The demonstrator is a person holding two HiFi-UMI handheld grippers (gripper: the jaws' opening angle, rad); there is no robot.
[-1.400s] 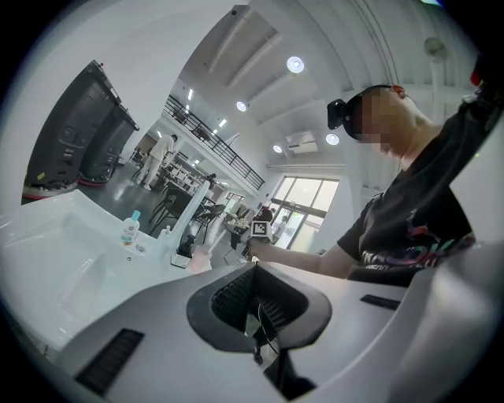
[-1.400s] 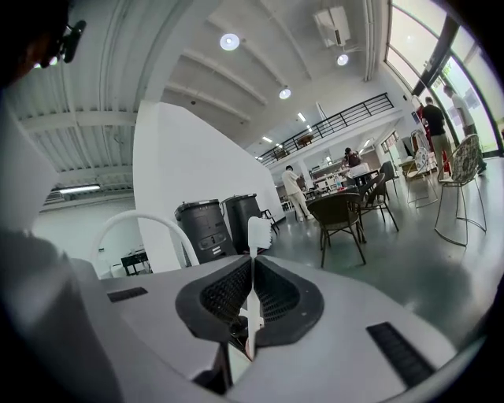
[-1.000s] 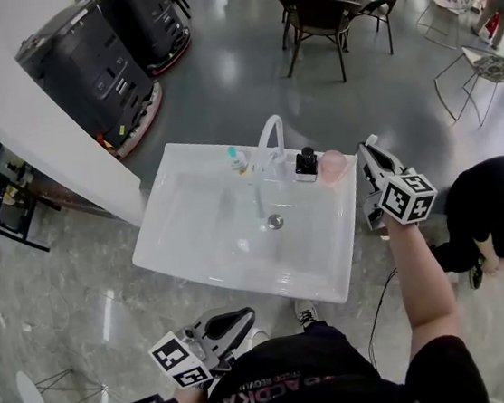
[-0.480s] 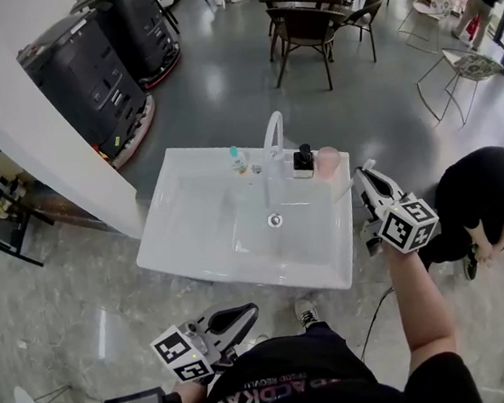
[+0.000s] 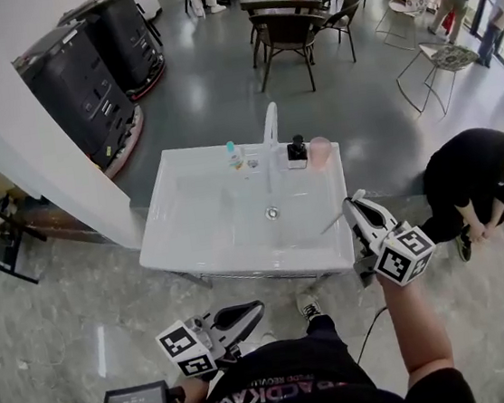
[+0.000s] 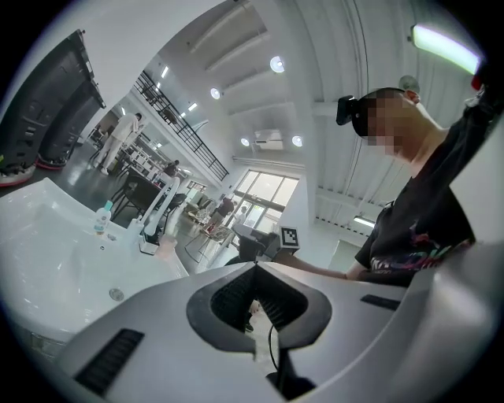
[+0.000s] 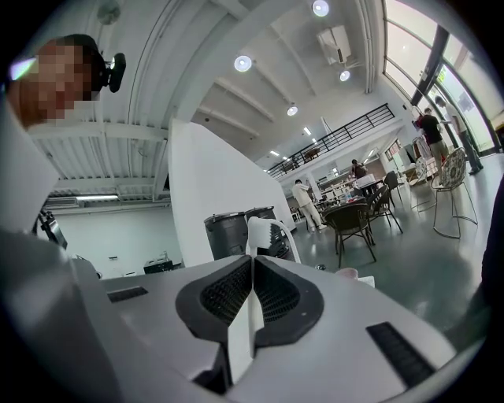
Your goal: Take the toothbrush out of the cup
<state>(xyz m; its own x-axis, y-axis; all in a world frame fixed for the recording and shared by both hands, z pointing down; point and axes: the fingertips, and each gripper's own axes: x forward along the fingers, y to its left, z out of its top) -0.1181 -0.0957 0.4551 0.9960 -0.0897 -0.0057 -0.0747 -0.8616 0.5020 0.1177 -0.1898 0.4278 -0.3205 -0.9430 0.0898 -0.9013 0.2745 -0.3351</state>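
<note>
The pink cup (image 5: 320,153) stands on the back rim of the white sink (image 5: 194,249), right of the faucet (image 5: 270,125). My right gripper (image 5: 351,202) hangs over the sink's near right corner, well away from the cup, shut on the thin white toothbrush (image 5: 332,223), which sticks out to the left. In the right gripper view the toothbrush handle (image 7: 246,330) is pinched between the jaws of the gripper (image 7: 252,261), with the cup (image 7: 346,273) small behind. My left gripper (image 5: 256,309) stays low by my body, shut and holding nothing; in its own view the gripper (image 6: 254,266) shows its jaws meeting.
A small bottle (image 5: 233,155) and a black holder (image 5: 297,151) sit on the sink's back rim. Black machines (image 5: 82,80) stand at the back left, chairs and a table (image 5: 288,9) behind. A person in black (image 5: 468,179) crouches to the right.
My right gripper has drawn back from beside the cup to the sink's near right corner, carrying the toothbrush. The left gripper has barely moved.
</note>
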